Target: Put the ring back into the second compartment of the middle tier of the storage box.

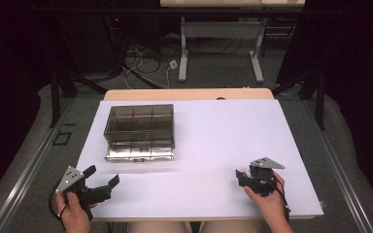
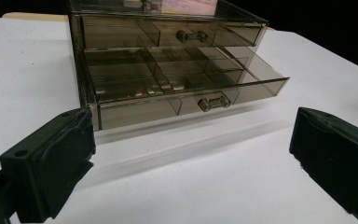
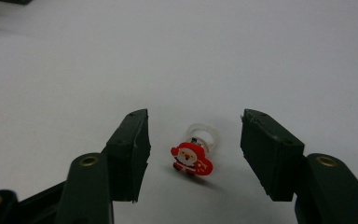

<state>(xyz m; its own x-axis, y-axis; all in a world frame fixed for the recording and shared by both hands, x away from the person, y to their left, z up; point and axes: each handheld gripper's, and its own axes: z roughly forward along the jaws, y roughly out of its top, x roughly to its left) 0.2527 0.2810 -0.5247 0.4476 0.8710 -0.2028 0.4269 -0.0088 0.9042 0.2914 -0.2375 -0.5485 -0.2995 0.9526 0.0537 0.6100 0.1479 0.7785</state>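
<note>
In the right gripper view, one Santa ring (image 3: 193, 156) (red figure on a clear band) lies on the white table (image 3: 214, 56) at lower centre of the frame, between the jaws of the right gripper (image 3: 195, 140) and touching neither. Those jaws stand partly open, with a gap on each side of the ring. In the high view that gripper sits at lower right, the left gripper (image 1: 103, 175) at lower left, its jaws wide and holding nothing. One smoky two-drawer box (image 1: 139, 131) stands upper left of centre, its lower drawer (image 2: 186, 88) pulled out.
</note>
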